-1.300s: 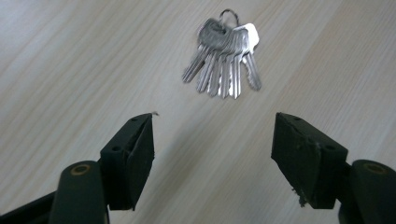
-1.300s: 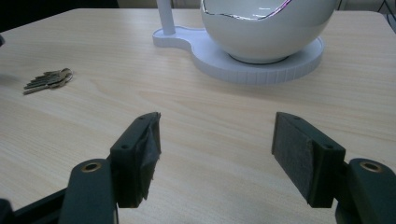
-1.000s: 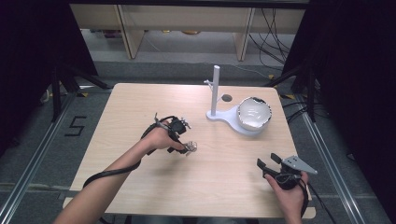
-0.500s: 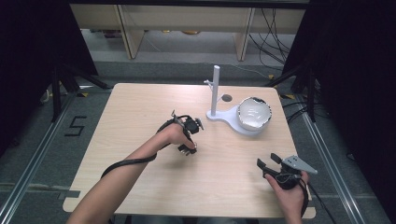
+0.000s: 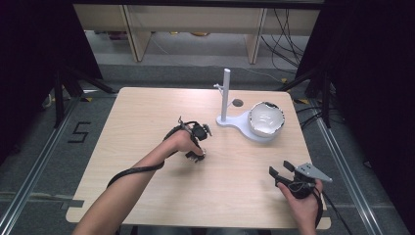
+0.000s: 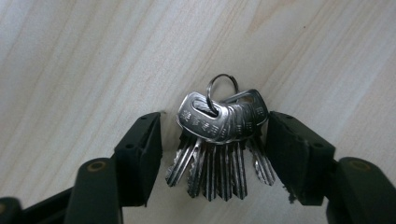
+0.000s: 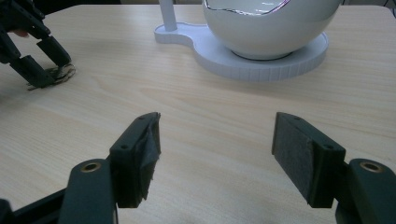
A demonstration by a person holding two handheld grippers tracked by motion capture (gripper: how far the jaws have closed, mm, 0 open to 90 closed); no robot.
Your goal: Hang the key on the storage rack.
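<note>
The tool [image 6: 215, 149] has been closing, jaws flanking a bunch of keys [image 6: 222, 140] on the table [image 6: 84, 60].

The high view looks forward and down over the whole bench [image 5: 147, 117] from above. The left gripper view stares straight down, very close to the wood. The right gripper view looks low and level across the bench, sharing the white bowl [image 7: 266, 23] with the high view.

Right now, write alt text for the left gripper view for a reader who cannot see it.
A bunch of keys on a ring lies on the pale wooden table between the two black jaws of the left gripper, which have just been closing around it. The right jaw sits at the keys' edge; a gap shows at the left one.
</note>
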